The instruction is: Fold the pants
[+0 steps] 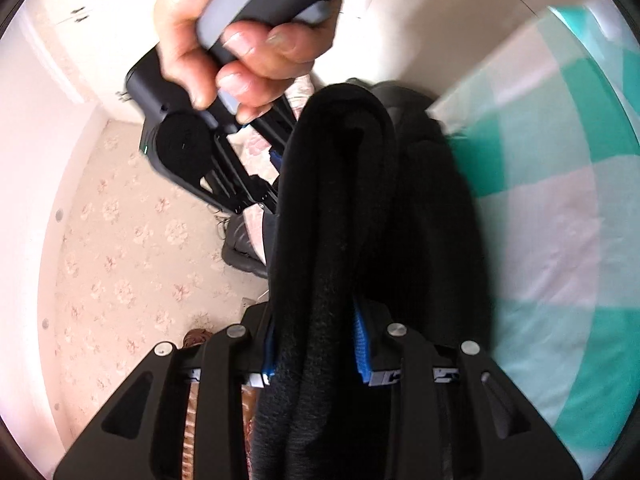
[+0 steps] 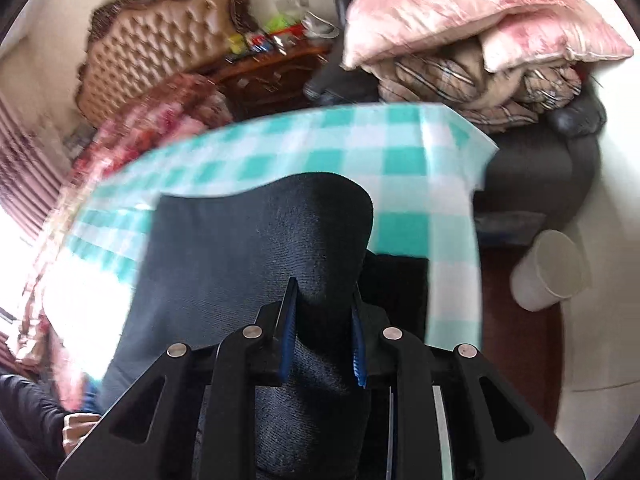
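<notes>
left gripper (image 1: 316, 348): clamping a bunched fold of the black pants (image 1: 360, 200)
right gripper (image 2: 324, 336): pinching the same cloth
advice: keeping both pinches level while lowering onto the checked sheet (image 2: 360, 140)

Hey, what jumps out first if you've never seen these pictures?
The black pants fill the middle of both views, bunched between each pair of blue-padded tongs. Behind them spreads a teal-and-white checked cloth. In the left view, a hand grips the right tongs' handle up top.

Two wrist fisheyes, close-up along own fingers: left near-level, right steeply down; shared: pants (image 1: 340, 208), checked cloth (image 2: 360, 140).
</notes>
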A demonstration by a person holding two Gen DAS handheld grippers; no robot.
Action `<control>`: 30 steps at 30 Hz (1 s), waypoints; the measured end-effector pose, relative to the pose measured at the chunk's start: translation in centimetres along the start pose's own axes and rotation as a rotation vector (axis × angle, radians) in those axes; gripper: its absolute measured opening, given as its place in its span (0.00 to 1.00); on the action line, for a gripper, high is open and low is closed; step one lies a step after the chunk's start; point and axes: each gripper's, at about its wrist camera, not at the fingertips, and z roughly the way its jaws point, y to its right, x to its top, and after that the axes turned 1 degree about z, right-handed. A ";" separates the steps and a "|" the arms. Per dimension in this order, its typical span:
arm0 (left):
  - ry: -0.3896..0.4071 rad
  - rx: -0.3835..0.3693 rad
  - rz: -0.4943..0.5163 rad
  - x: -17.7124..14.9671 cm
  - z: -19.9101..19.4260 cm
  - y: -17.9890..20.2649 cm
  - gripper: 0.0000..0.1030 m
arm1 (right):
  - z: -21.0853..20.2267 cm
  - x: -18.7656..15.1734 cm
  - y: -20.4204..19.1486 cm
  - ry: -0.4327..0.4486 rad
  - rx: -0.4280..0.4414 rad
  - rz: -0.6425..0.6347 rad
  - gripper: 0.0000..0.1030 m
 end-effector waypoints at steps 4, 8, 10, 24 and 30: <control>-0.001 -0.027 -0.022 0.4 0.5 1.2 0.40 | 2.0 -1.7 0.3 0.037 -0.089 -0.040 0.27; 0.067 -0.059 -0.150 0.2 -1.8 -2.0 0.73 | 2.0 -1.9 0.1 0.047 -0.134 -0.064 0.27; 0.093 -0.123 -0.273 -0.5 -3.8 -4.5 0.73 | 2.1 -1.7 0.1 0.051 -0.142 -0.066 0.29; -0.120 -0.625 -0.865 -12.1 1.7 -12.3 0.24 | -8.4 -4.3 -3.4 0.329 -0.265 0.025 0.62; -0.103 -0.693 -0.941 -12.7 1.9 -12.1 0.25 | -6.8 -9.3 -7.4 0.338 -0.441 0.030 0.67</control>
